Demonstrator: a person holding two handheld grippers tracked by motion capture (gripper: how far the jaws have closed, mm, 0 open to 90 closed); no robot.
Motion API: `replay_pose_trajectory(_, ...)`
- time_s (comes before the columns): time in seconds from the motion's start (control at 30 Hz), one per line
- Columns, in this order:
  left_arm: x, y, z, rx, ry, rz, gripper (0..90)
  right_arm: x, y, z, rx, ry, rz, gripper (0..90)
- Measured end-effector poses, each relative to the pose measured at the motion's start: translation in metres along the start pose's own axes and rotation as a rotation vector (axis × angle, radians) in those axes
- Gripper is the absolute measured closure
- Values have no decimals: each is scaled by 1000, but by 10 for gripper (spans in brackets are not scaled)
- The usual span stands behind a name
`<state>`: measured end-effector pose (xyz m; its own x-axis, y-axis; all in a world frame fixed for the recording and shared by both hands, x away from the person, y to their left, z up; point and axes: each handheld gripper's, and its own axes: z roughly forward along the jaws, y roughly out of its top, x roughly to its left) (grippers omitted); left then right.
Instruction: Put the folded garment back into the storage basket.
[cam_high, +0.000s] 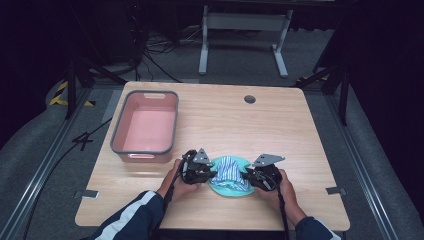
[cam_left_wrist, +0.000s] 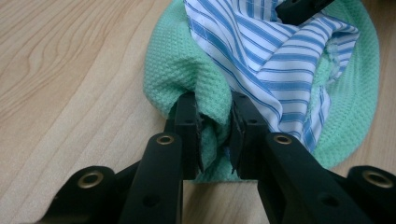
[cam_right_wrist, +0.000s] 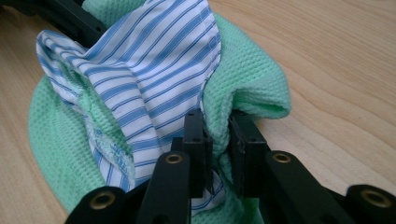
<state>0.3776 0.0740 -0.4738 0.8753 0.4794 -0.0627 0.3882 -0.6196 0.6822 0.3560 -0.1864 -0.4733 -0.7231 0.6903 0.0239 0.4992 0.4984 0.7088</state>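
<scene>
A round green waffle-knit cloth (cam_high: 227, 189) with a blue-and-white striped lining (cam_high: 230, 170) lies bunched on the wooden table (cam_high: 280, 130) near its front edge. My left gripper (cam_high: 209, 172) is at its left side and my right gripper (cam_high: 248, 176) at its right. In the left gripper view, a fold of the green cloth (cam_left_wrist: 187, 70) is pinched between the left gripper (cam_left_wrist: 215, 123)'s jaws, beside the striped lining (cam_left_wrist: 266, 56). In the right gripper view, the right gripper (cam_right_wrist: 217, 135) is shut on another green fold (cam_right_wrist: 243, 88) next to the striped lining (cam_right_wrist: 149, 70).
A pink bin with a grey rim (cam_high: 146, 126) stands on the table's left half, behind my left hand. A round cable hole (cam_high: 249, 99) sits at the back of the table. A white table frame (cam_high: 244, 35) stands on the floor beyond.
</scene>
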Motion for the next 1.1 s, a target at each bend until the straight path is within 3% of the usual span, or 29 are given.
replay_pose_trajectory(0.2, -4, 9, 0, 13, 11, 38, 794, -5, -1, -7, -12, -19, 17, 796)
replay_pose_trajectory(0.57, -4, 20, 1, -6, -2, 37, 798, -10, 1, -23, -53, -30, 44, 798)
replay_pose_trajectory(0.7, -4, 24, -3, -16, 3, 50, 799, -11, 3, -27, -64, -36, 43, 797)
replay_pose_trajectory(1.1, -1, 32, -17, -33, 20, 31, 803, -8, 19, -34, -83, -34, 36, 797)
